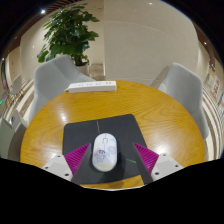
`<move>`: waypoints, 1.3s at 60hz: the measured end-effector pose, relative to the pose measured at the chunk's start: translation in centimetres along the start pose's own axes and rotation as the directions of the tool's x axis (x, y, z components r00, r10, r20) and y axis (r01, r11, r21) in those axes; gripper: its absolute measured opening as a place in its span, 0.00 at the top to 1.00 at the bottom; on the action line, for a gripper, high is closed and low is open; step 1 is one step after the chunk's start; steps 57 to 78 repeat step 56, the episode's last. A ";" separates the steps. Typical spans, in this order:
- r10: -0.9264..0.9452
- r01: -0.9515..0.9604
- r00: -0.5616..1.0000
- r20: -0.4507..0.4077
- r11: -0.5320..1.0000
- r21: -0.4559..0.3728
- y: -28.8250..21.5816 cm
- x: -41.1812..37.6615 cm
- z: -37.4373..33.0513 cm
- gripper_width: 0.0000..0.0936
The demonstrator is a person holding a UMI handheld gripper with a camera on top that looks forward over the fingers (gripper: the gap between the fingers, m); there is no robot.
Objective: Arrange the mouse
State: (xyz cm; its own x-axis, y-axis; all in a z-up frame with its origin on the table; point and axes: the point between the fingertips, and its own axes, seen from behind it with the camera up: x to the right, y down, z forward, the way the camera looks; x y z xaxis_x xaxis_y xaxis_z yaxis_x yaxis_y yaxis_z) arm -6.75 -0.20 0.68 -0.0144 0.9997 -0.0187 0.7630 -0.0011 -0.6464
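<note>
A white mouse [106, 151] with a small cartoon print lies on a dark grey mouse mat [112, 130] on a round wooden table [60, 115]. My gripper [112, 157] is open. Its pink pads [79, 156] stand wide at either side of the mouse, with a clear gap on both sides. The mouse rests on the mat between the fingers, nearer the left one.
A white flat box or keyboard [91, 86] lies at the table's far edge. Two grey chairs [57, 73] stand behind the table, left and right. A leafy green plant [68, 32] stands at the back left by a pale wall.
</note>
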 end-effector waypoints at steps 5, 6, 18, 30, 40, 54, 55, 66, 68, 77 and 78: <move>0.010 -0.010 1.000 0.021 1.000 0.003 0.2 0.0 -3.6 0.08; 0.010 -0.010 1.000 0.022 1.000 0.004 0.3 0.1 -4.4 0.08; -0.035 0.036 0.998 0.054 0.999 -0.020 3.8 0.3 -14.5 0.08; -0.080 0.083 0.995 0.063 0.995 -0.050 8.0 0.8 -20.1 0.09; -0.079 0.081 0.996 0.046 0.996 -0.046 9.0 1.8 -21.5 0.08; -0.085 0.086 0.996 0.018 0.996 -0.037 8.9 2.8 -22.3 0.07; -0.080 0.081 0.996 0.024 0.996 -0.038 8.9 2.6 -22.3 0.07; -0.076 0.077 0.997 0.029 0.996 -0.038 9.0 2.4 -22.3 0.07; -0.076 0.077 0.997 0.029 0.996 -0.038 9.0 2.4 -22.3 0.07; -0.076 0.077 0.997 0.029 0.996 -0.038 9.0 2.4 -22.3 0.07; -0.076 0.077 0.997 0.029 0.996 -0.038 9.0 2.4 -22.3 0.07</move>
